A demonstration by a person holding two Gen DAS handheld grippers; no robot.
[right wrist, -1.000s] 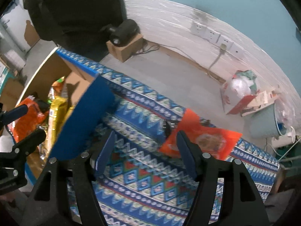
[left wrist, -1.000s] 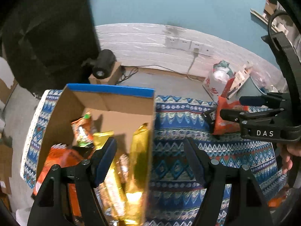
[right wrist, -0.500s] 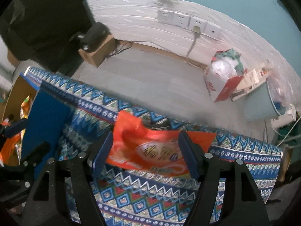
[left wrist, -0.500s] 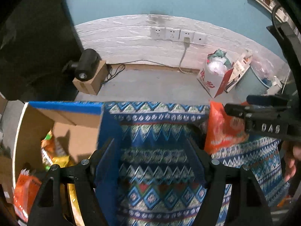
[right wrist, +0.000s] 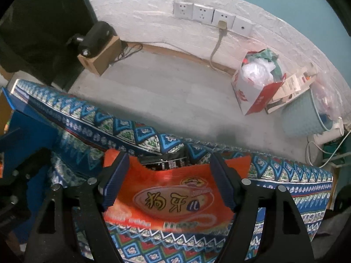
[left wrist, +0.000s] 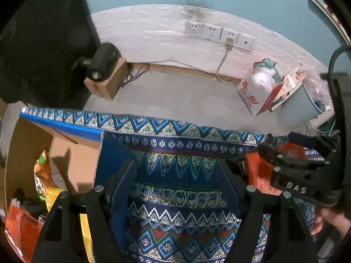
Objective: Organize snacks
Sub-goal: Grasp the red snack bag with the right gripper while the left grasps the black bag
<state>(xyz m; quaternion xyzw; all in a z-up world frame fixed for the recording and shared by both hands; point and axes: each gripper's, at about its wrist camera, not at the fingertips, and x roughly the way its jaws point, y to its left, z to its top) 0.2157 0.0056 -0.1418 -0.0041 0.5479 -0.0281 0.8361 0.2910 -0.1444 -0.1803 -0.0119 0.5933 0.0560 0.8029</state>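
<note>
Fingers (right wrist: 221, 182) wide and opening on the right gripper (right wrist: 169, 182), straddling the orange snack bag (right wrist: 175, 199).
Patterned tablecloth (left wrist: 175, 197) carries the cardboard box (left wrist: 72, 157) at its left edge, bag near the far edge; left gripper (left wrist: 175, 186) open, empty.

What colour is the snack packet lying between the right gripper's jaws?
Orange-red snack packet with yellow lettering, clearest in the right wrist view.
</note>
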